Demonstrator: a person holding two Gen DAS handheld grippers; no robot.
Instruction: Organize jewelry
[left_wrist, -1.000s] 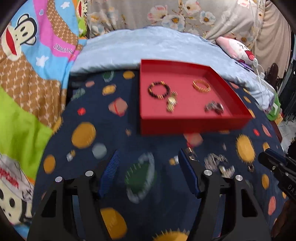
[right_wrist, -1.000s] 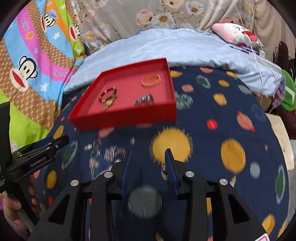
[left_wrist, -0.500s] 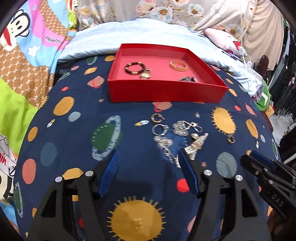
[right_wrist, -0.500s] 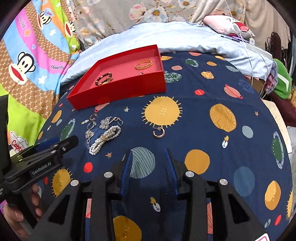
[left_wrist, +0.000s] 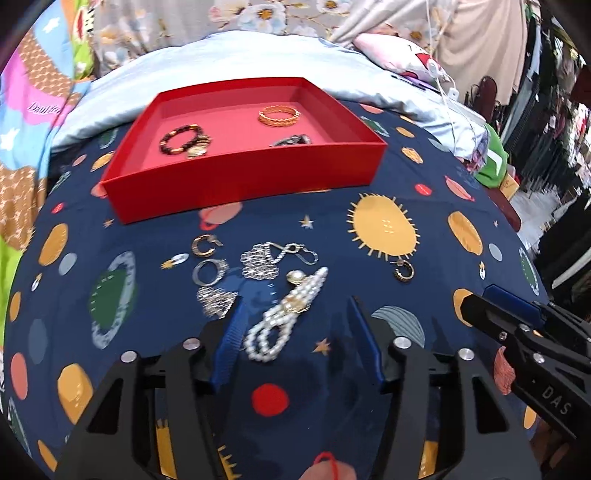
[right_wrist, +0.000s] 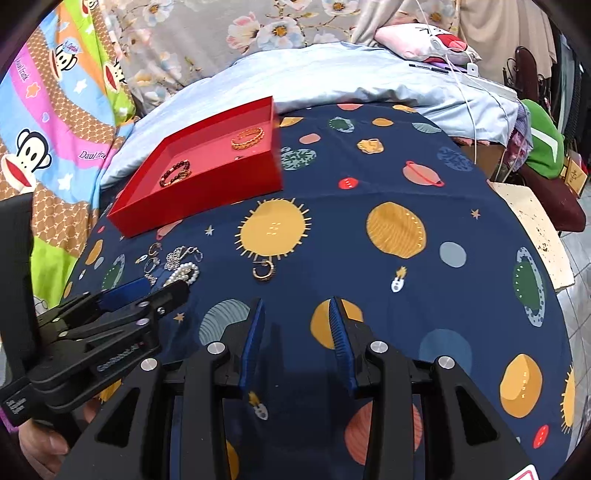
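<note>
A red tray (left_wrist: 243, 177) sits at the far side of the navy planet-print cloth and holds a dark bead bracelet (left_wrist: 181, 138), a gold bangle (left_wrist: 279, 115) and a silver piece (left_wrist: 291, 140). Loose jewelry lies in front of it: a pearl bracelet (left_wrist: 284, 314), a silver chain (left_wrist: 266, 260), rings (left_wrist: 208, 271) and a gold hoop earring (left_wrist: 403, 272). My left gripper (left_wrist: 295, 314) is open, its fingers either side of the pearl bracelet's near end. My right gripper (right_wrist: 297, 314) is open and empty, just short of the gold hoop earring (right_wrist: 264, 271).
The cloth (right_wrist: 406, 192) covers a rounded surface that drops off on the right. A light blue blanket (right_wrist: 332, 77) lies behind the tray. Cartoon-print bedding (right_wrist: 55, 122) is at the left. A pink pillow, cables and clothes are at the far right.
Both grippers have pulled back from the tray and swung toward the loose jewelry. The left gripper now straddles the pearl bracelet. The right gripper has opened wider.
</note>
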